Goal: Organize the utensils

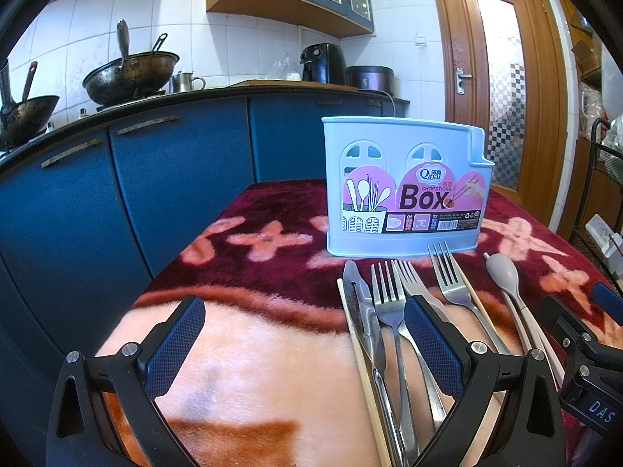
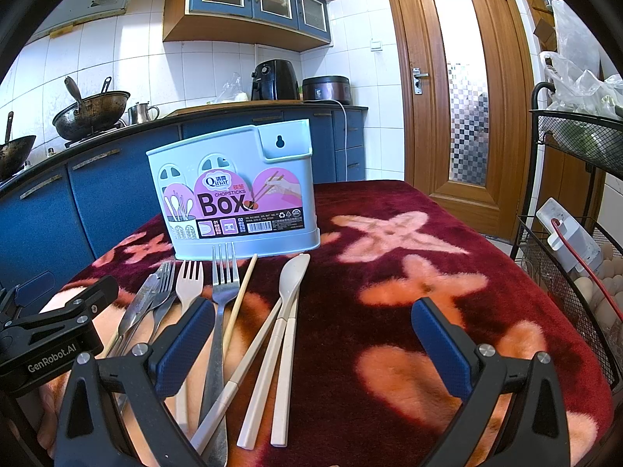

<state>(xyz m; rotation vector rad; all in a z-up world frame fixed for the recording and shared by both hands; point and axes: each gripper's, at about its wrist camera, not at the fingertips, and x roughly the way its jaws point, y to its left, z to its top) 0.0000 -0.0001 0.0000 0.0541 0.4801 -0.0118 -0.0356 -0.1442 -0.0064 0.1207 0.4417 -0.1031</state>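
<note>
Chopsticks box (image 2: 237, 190) upright behind forks (image 2: 224, 272), knife (image 1: 360, 299), spoon (image 2: 292, 272) on red plush cloth (image 2: 389, 311); blue cabinets (image 1: 175, 175), door (image 2: 459, 97) behind. Left gripper (image 1: 303, 342) and right gripper (image 2: 311, 346) both spread wide, holding nothing.

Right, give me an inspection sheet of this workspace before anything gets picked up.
Surface: table under a plush red blanket with pink flower shapes.
Job's things: light-blue chopsticks box upright at the far edge; in front of it lie a table knife, metal forks, a wooden chopstick and cream plastic spoons, some overlapping.
Clutter: nothing seen on the blanket.
Grippers: left gripper open, empty; right gripper open, empty.
Cables: red cable at the white power strip in the wire rack; white cord down the cabinets.
Surroundings: woks, air fryer, wooden door.
</note>
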